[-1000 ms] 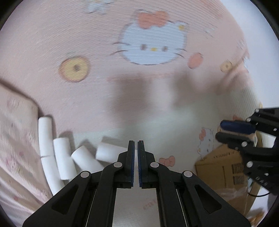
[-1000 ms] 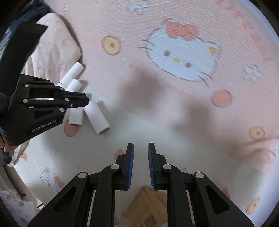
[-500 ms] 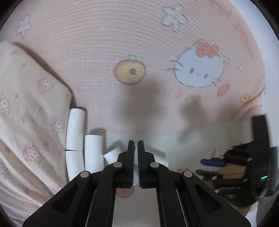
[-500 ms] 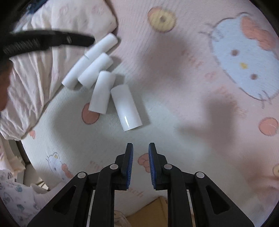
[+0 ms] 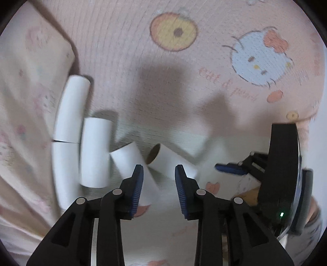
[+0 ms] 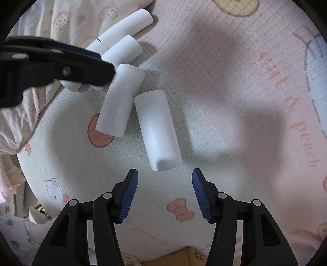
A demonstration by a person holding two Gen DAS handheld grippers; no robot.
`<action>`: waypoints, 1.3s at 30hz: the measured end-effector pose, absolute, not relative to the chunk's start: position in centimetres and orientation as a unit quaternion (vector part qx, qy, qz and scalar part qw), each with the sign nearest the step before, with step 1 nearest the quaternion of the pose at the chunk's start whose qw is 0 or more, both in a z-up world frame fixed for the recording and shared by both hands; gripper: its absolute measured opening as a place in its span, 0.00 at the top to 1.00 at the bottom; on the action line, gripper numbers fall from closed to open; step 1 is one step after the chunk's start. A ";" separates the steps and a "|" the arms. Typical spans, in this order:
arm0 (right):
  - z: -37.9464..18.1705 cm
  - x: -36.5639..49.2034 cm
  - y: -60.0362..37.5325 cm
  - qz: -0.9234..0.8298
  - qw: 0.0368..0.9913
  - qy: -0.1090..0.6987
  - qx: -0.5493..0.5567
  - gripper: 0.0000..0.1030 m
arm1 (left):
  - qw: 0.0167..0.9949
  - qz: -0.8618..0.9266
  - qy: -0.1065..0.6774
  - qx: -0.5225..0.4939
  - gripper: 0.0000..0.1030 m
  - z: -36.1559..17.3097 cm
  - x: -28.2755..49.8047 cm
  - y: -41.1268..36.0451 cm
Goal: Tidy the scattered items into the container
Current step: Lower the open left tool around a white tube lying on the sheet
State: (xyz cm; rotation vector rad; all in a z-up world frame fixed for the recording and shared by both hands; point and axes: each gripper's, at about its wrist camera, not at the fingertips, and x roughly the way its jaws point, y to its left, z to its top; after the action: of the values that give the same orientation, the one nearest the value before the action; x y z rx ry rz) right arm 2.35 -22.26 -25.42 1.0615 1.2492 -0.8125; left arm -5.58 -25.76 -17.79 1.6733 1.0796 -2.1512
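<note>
While both my tools gape:
Left tool (image 5: pixel 159 178): apart, over two white tubes.
Right tool (image 6: pixel 165 184): apart, just short of the nearest tube (image 6: pixel 157 131).
Blanket (image 6: pixel 67 18): crowds the other tubes (image 5: pixel 70 106).
Cardboard box (image 6: pixel 179 256): behind the nearest tube, at frame bottom.

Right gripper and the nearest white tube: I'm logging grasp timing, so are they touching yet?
Apart. The right wrist view shows bare mat between the open right gripper and the nearest white tube; neither blue pad meets it.

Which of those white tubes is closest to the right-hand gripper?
The lone tube lying straight ahead of the right gripper, its near end just beyond the open fingers. The other tubes cluster farther off, toward the quilt.
</note>
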 end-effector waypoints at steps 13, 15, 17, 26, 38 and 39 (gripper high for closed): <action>-28.3 -0.1 -22.7 -0.346 0.598 0.498 0.524 0.49 | 0.122 -0.639 0.491 0.579 0.58 -23.3 -8.0 -24.0; -28.4 -0.4 -22.7 -0.343 0.603 0.481 0.536 0.49 | 0.118 -0.639 0.505 0.568 0.52 -23.3 -8.0 -24.1; -28.7 -0.7 -22.8 -0.339 0.603 0.467 0.551 0.49 | 0.119 -0.635 0.514 0.564 0.49 -23.2 -7.8 -24.1; -30.7 -0.3 -22.7 -0.318 0.597 0.442 0.590 0.49 | 0.175 -0.604 0.545 0.554 0.47 -24.4 -6.1 -24.5; -30.3 1.0 -23.0 -0.347 0.617 0.437 0.555 0.49 | 0.167 -0.596 0.553 0.558 0.47 -26.2 -7.7 -24.2; -30.3 1.1 -22.9 -0.345 0.617 0.433 0.559 0.49 | 0.164 -0.597 0.553 0.557 0.47 -26.4 -7.9 -24.1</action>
State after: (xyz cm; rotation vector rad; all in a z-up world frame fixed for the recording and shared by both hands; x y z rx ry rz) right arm 1.06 -22.94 -30.33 1.2867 0.9970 -0.7932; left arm -7.92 -24.06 -26.40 1.5890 1.5761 -1.7026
